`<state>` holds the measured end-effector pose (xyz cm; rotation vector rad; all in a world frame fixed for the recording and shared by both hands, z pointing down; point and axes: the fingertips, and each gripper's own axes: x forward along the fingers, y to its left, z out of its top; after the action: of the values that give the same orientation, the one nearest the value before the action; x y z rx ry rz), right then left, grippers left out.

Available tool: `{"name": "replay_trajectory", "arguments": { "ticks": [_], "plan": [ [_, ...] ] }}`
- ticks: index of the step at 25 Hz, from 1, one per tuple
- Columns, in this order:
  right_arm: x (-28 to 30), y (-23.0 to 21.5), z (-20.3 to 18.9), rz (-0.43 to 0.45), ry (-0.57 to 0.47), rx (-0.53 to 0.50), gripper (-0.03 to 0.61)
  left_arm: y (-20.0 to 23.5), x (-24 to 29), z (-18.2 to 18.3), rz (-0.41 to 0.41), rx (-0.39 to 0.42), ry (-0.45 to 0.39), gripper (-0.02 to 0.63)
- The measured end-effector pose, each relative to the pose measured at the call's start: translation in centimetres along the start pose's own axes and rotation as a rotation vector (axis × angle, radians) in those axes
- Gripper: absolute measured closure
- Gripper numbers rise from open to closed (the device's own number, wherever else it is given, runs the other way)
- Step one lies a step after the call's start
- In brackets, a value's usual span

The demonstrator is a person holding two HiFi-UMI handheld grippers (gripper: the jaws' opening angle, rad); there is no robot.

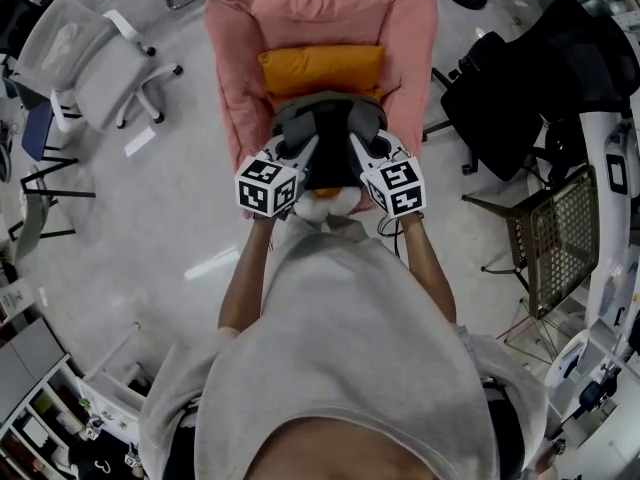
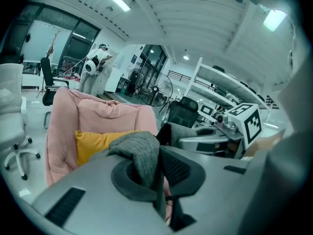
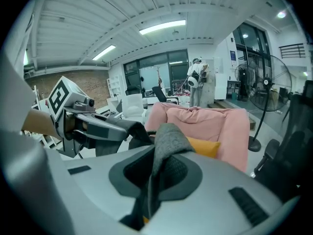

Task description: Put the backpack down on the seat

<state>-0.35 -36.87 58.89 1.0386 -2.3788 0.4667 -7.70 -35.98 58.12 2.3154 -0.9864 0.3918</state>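
The pink armchair (image 1: 232, 88) stands on the far side, with an orange cushion (image 1: 320, 68) against its back. The grey backpack (image 1: 328, 120) hangs over the near part of the seat. The left gripper (image 1: 303, 148) and right gripper (image 1: 358, 148) are each clamped on a fold of its fabric. Lower both hands evenly, centred between the armrests. Release only once the seat appears to bear the load.
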Motion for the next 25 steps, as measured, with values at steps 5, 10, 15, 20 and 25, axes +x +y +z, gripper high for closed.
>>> {"name": "replay_trajectory", "arguments": {
  "ticks": [5,10,15,20,25],
  "plan": [
    [1.5,-0.7,-0.3,0.004,0.024,0.009,0.551,1.1,1.0,-0.5,-0.007,-0.016,0.030,0.578],
    [3.3,-1.7,-0.7,0.013,0.047,0.023,0.551,2.4,2.3,-0.9,-0.008,-0.034,0.060,0.578],
    [4.9,-2.6,-1.1,0.018,0.068,0.021,0.551,3.7,3.6,-1.4,-0.001,-0.037,0.087,0.578],
    [6.3,-4.0,-1.4,0.026,0.095,0.026,0.551,4.9,5.2,-1.4,-0.001,-0.051,0.111,0.578],
    [7.9,-5.4,-1.5,0.024,0.105,0.029,0.551,6.0,6.4,-1.5,0.002,-0.058,0.140,0.578]
  ]
}}
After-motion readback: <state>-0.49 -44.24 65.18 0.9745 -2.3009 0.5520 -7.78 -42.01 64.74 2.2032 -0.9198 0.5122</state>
